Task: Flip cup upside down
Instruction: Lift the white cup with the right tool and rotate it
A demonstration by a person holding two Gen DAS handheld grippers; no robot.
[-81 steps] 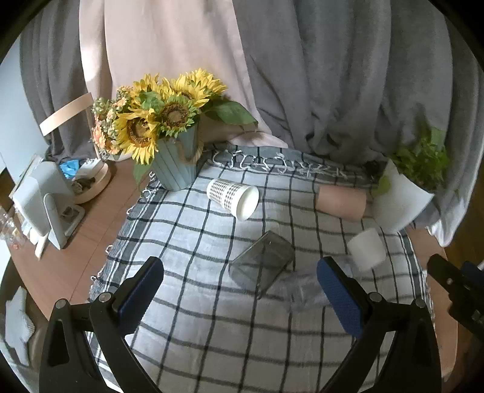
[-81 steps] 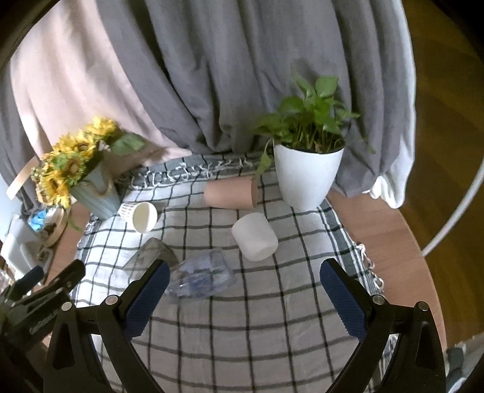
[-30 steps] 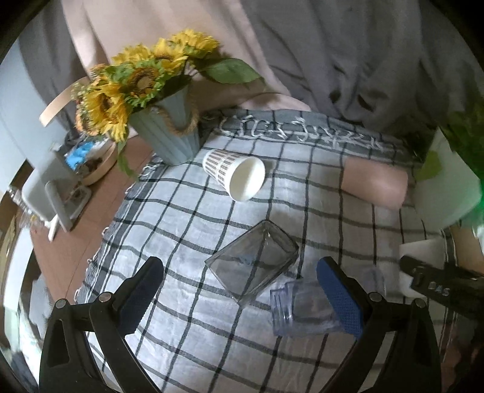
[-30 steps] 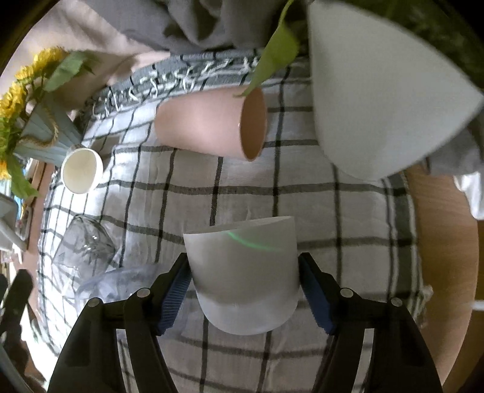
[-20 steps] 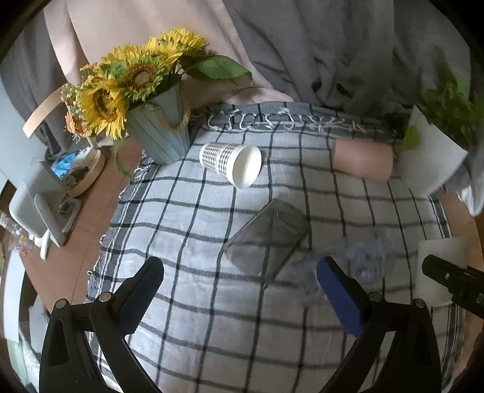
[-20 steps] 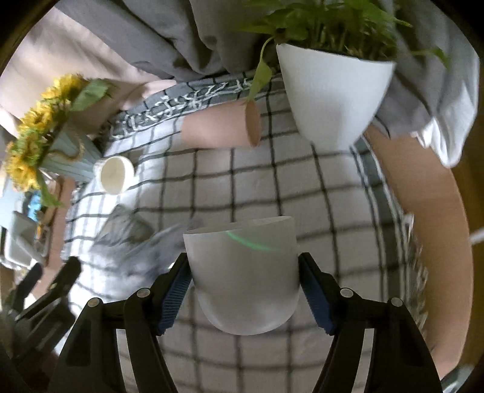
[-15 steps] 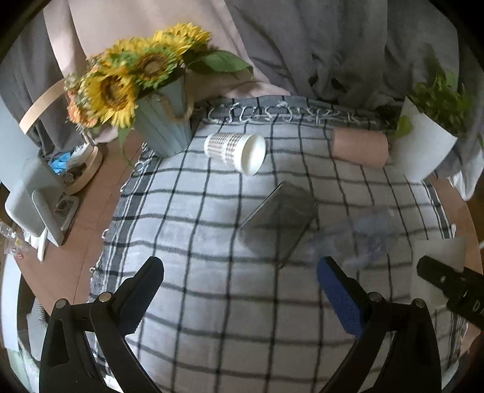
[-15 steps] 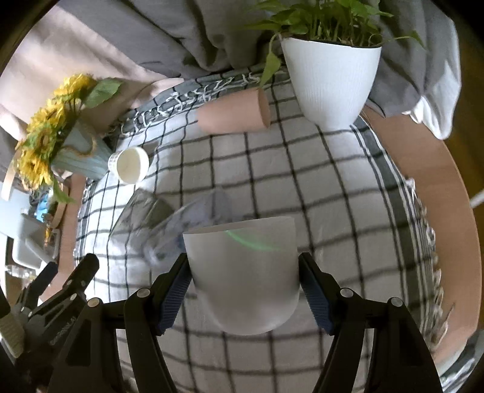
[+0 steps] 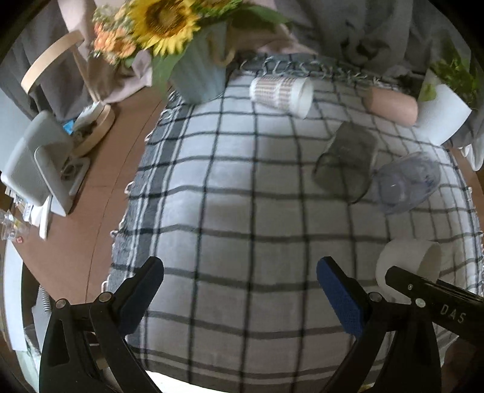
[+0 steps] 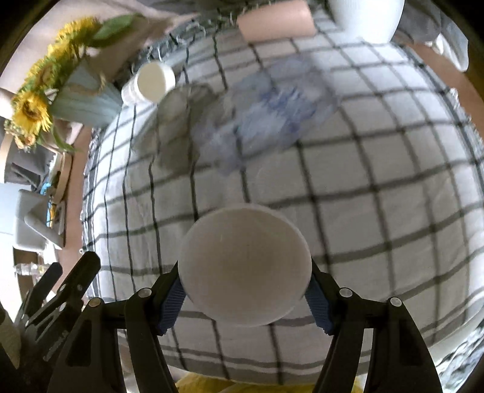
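checked cloth on wood table | grey curtain behind

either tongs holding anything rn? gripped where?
Right tongs hold the white cup, clamped across its outer side wall, mouth facing the camera. Left tongs are open, holding nothing.

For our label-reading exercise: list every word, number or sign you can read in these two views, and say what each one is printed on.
"DAS": white letters on the black arm of the right gripper, seen in the left wrist view beside the white cup.
Patterned paper cup: only a printed pattern, no readable words.
Nothing else is legible; the rest is blurred.
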